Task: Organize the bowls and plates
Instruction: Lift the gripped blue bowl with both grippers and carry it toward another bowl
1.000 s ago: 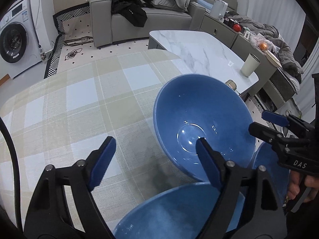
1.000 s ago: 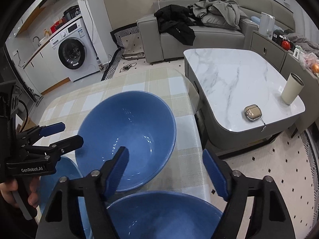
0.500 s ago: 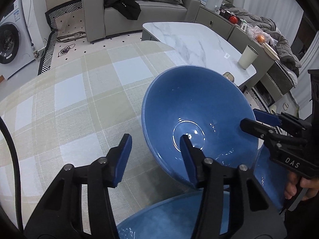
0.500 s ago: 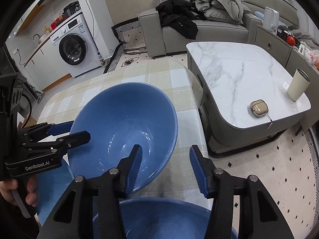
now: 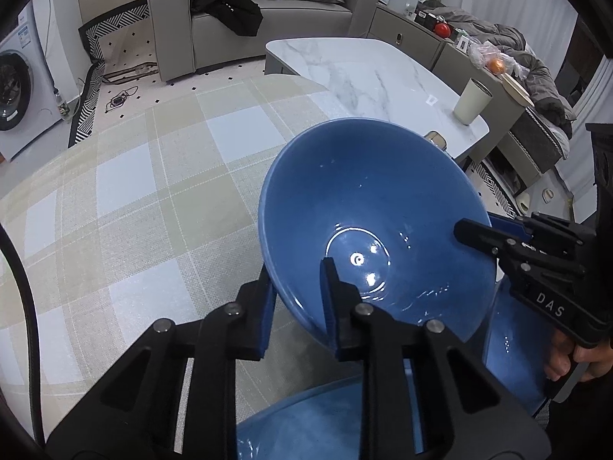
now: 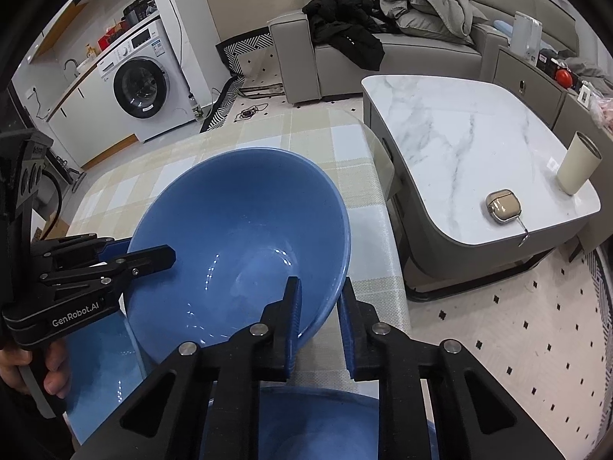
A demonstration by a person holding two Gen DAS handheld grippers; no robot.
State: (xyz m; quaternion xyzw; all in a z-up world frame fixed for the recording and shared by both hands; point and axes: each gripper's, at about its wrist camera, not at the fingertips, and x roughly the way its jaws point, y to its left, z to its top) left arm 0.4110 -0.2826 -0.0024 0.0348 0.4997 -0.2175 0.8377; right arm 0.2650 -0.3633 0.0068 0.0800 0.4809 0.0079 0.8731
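A large blue bowl (image 5: 367, 207) is held above the checked tablecloth (image 5: 153, 176). My left gripper (image 5: 297, 299) is shut on its near-left rim. My right gripper (image 6: 320, 306) is shut on the opposite rim of the same bowl (image 6: 237, 237). Each gripper shows in the other's view, the right one (image 5: 482, 230) at the bowl's right edge, the left one (image 6: 153, 257) at its left edge. Two more blue bowls sit below: one under the left gripper (image 5: 306, 421), one under the right gripper (image 6: 325, 421), also seen in the left wrist view (image 5: 513, 345).
A marble coffee table (image 6: 467, 145) stands right of the dining table, with a cup (image 6: 578, 168) and an earbud case (image 6: 502, 207). A grey sofa (image 6: 383, 50) with clothes and a washing machine (image 6: 141, 88) stand beyond.
Both grippers have closed from wide open onto opposite rims of the large blue bowl, and it has lifted slightly and tilted.
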